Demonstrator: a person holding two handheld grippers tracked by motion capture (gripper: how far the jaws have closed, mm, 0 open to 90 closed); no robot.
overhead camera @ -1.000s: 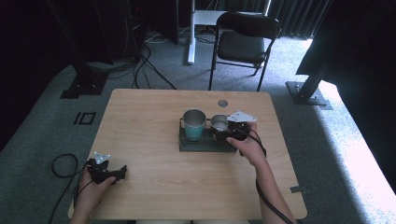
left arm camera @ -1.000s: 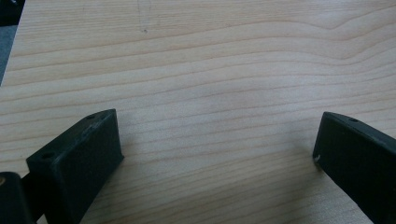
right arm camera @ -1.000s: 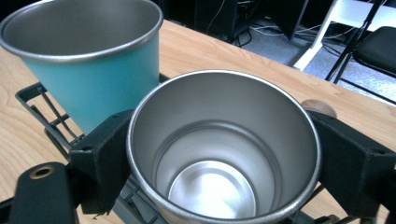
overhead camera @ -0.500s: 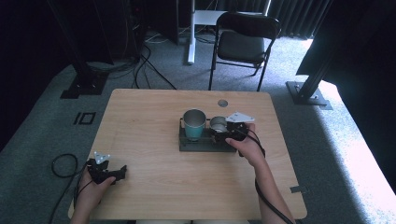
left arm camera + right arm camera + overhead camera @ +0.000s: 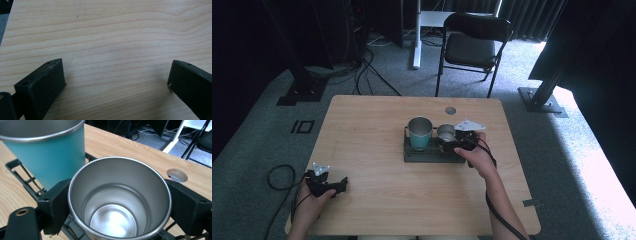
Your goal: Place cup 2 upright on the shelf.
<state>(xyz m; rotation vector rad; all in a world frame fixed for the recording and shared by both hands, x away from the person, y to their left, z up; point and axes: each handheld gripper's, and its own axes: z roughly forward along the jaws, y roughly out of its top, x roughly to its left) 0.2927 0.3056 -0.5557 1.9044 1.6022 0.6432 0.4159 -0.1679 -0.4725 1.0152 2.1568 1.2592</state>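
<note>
Steel cup (image 5: 119, 200): unpainted, empty, upright, standing on the dark rack just beside the teal cup; seen at the rack's right half in the high view (image 5: 445, 133).
Right gripper (image 5: 452, 142): 2 black jaws set against opposite sides of the steel cup's wall, 1 on each side, pinching it just below the rim; the right gripper view looks down into the cup between them.
Teal cup (image 5: 419, 133): taller, metal-rimmed, upright on the rack's left half; close to the steel cup, touching or not cannot be told.
Rack (image 5: 430, 154): dark slatted plastic tray near the table's centre, bearing 2 cups.
Left gripper (image 5: 328, 185): low over the near left corner of the table, well apart from the rack; jaws spread wide with bare wood between them, holding nothing.
Table (image 5: 112, 37): light wood grain, with 1 round cable hole (image 5: 450, 110) beyond the rack.
Step in hand: judged to be the grasp on the steel cup, either just taken for lifting off the rack or about to be let go after setting down; the pictures do not settle which.
Next move calls for: if lifting, a straight rise that keeps the cup level and clear of the teal cup; if releasing, jaws parted evenly so the cup does not tip.
</note>
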